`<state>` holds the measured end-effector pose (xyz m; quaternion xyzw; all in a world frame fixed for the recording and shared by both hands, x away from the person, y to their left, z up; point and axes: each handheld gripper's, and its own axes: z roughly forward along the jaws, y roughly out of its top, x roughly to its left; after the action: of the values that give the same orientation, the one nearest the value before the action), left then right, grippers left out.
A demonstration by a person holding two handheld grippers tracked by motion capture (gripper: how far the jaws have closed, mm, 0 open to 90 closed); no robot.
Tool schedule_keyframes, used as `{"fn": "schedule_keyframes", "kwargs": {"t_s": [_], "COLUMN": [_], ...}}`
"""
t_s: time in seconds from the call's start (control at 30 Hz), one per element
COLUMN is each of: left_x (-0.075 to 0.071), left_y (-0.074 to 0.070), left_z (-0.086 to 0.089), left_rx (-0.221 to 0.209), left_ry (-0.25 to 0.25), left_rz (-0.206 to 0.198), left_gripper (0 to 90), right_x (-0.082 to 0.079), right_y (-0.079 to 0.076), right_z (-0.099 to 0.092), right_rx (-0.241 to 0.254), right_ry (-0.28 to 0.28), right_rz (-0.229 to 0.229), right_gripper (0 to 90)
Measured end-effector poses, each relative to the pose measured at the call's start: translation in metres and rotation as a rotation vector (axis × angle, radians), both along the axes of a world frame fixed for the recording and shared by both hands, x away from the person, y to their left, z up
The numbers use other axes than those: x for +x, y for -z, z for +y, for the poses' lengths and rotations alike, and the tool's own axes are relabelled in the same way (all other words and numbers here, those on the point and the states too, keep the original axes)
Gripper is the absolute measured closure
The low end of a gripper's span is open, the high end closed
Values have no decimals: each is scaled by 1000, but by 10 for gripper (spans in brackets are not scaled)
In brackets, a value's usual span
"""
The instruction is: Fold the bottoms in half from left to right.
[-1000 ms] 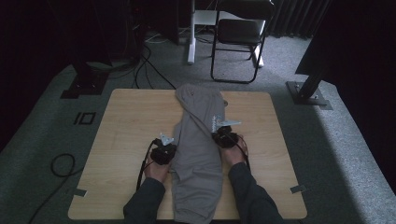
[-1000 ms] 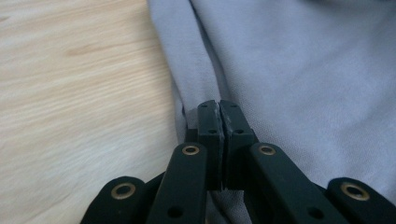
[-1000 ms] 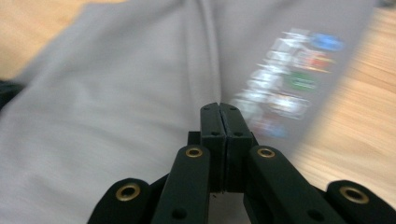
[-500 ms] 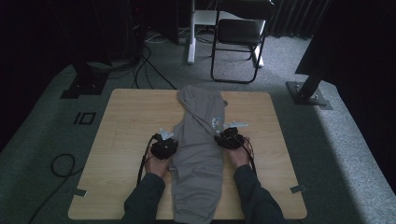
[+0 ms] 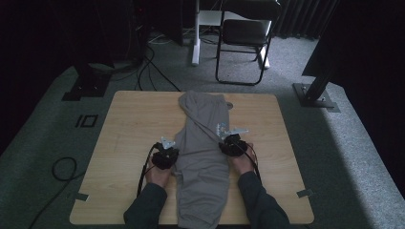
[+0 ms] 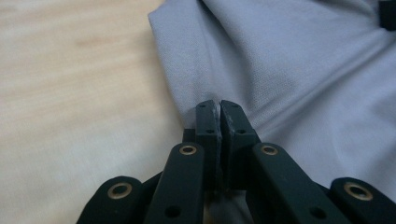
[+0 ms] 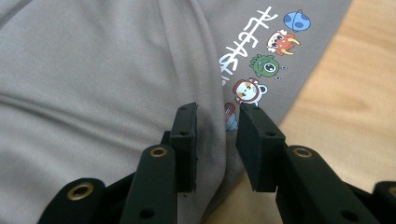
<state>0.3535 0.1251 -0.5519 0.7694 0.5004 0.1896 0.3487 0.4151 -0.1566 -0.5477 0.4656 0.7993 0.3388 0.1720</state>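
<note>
A long grey garment (image 5: 203, 143) lies folded lengthwise down the middle of the wooden table (image 5: 129, 124), its near end hanging over the front edge. My left gripper (image 5: 173, 152) sits at the garment's left edge. In the left gripper view its jaws (image 6: 218, 109) have just closed and pinch the cloth edge (image 6: 289, 70), with creases running out from the tips. My right gripper (image 5: 223, 143) is at the right edge. Its jaws (image 7: 217, 116) have just been closing but still stand apart, with a ridge of cloth (image 7: 93, 70) between them beside a cartoon print (image 7: 261, 51).
Bare wood flanks the garment on both sides. Beyond the table's far edge stand a black chair (image 5: 243, 33) and a white post (image 5: 196, 33). A stand base (image 5: 315, 95) sits at the right and another (image 5: 83, 88) at the left. Cables (image 5: 62, 167) lie on the carpet.
Both hands stay almost in place at the garment's two edges. The garment keeps the same shape on the table.
</note>
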Motion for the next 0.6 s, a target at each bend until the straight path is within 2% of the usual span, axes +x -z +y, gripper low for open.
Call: {"fn": "schedule_keyframes", "kwargs": {"t_s": [0.2,0.27,0.3,0.37,0.4,0.47,0.5,0.6], "left_x": [-33,-36,-35,-30,-24,-24,-1,18], "left_y": [1,-2,-4,-8,-10,-10,-12,-8], "left_z": [-1,-2,-1,2,3,3,1,-1], "left_rx": [-17,-20,-34,-54,-62,-62,-41,-16], "left_ry": [32,60,75,65,48,48,23,-7], "left_rz": [5,23,11,-30,-38,-38,-42,-27], "left_gripper": [873,863,846,797,767,749,736,734], "right_x": [-32,-36,-36,-33,-29,-25,-12,9], "right_y": [-1,-3,-4,-8,-11,-14,-20,-22], "right_z": [-4,-4,-3,-1,1,4,15,30], "right_rx": [-6,-21,-35,-24,-8,-9,-27,-32], "right_ry": [-46,-58,-65,-77,-82,-89,-110,-126], "right_rz": [9,28,24,-15,-22,-36,-63,-59], "right_gripper": [709,708,688,651,642,642,616,611]}}
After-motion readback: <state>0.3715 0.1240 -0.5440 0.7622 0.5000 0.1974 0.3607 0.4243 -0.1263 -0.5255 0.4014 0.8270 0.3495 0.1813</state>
